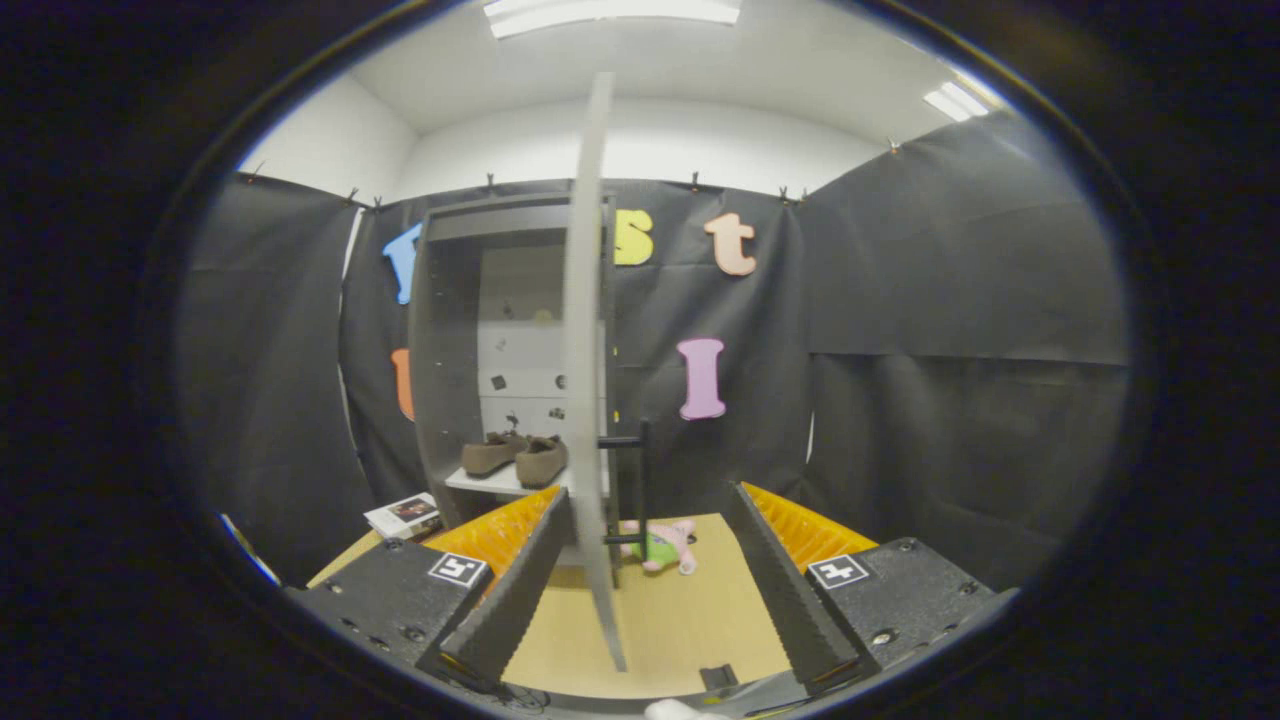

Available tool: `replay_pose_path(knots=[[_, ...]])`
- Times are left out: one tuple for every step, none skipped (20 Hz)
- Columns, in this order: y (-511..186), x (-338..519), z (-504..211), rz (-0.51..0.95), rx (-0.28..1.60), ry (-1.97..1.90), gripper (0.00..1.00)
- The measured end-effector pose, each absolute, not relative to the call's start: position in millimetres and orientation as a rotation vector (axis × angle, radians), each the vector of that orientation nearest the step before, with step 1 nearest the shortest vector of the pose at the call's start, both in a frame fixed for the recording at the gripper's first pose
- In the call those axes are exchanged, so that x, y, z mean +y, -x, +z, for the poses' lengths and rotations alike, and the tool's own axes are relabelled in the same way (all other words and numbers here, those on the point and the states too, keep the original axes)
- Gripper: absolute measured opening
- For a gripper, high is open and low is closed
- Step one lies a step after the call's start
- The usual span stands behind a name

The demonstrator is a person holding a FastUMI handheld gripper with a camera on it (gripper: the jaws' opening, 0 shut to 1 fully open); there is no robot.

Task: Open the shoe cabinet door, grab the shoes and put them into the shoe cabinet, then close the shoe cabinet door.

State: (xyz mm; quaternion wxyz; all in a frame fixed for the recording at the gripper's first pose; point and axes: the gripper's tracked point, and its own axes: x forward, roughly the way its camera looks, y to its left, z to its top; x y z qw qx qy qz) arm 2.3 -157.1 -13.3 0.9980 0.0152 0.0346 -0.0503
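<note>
A dark grey shoe cabinet [445, 350] stands against the booth wall, open. Its light grey door [587, 380] swings toward me edge-on and reaches down between my fingers, nearer the left one. A black bar handle [640, 480] sticks out of the door's right face. A pair of brown shoes [515, 455] rests side by side on the cabinet's white lower shelf [500, 483]. My gripper [655, 585] is open; the fingers stand wide apart on either side of the door's lower edge, not pressing on it.
A small pink and green plush toy [668, 545] lies on the tan floor [690, 620] behind the door, just ahead of my fingers. A booklet [405, 515] lies on the floor left of the cabinet's foot. Black cloth walls close the booth on all sides.
</note>
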Motion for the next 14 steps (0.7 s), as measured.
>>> replay_pose_path(knots=[[-9, -171, -14, -0.094, 0.075, -0.043, 1.0], [-10, -186, -13, -0.085, 0.073, -0.054, 1.0], [-18, -196, -15, -0.067, 0.081, -0.06, 1.0], [-30, -202, -15, -0.03, 0.087, -0.067, 1.0], [-37, -199, -20, 0.003, 0.103, -0.068, 1.0], [-50, -199, -27, 0.032, 0.116, -0.063, 1.0], [-60, -199, -30, 0.061, 0.123, -0.06, 0.99], [-69, -196, -31, 0.094, 0.127, -0.063, 0.99], [-73, -194, -33, 0.115, 0.135, -0.062, 0.99], [-74, -190, -30, 0.147, 0.124, -0.05, 0.99], [-73, -188, -30, 0.175, 0.129, -0.024, 0.99], [-74, -183, -30, 0.204, 0.129, -0.012, 0.99], [-74, -180, -31, 0.202, 0.14, 0.007, 0.99], [-74, -179, -28, 0.206, 0.129, 0.019, 0.96]])
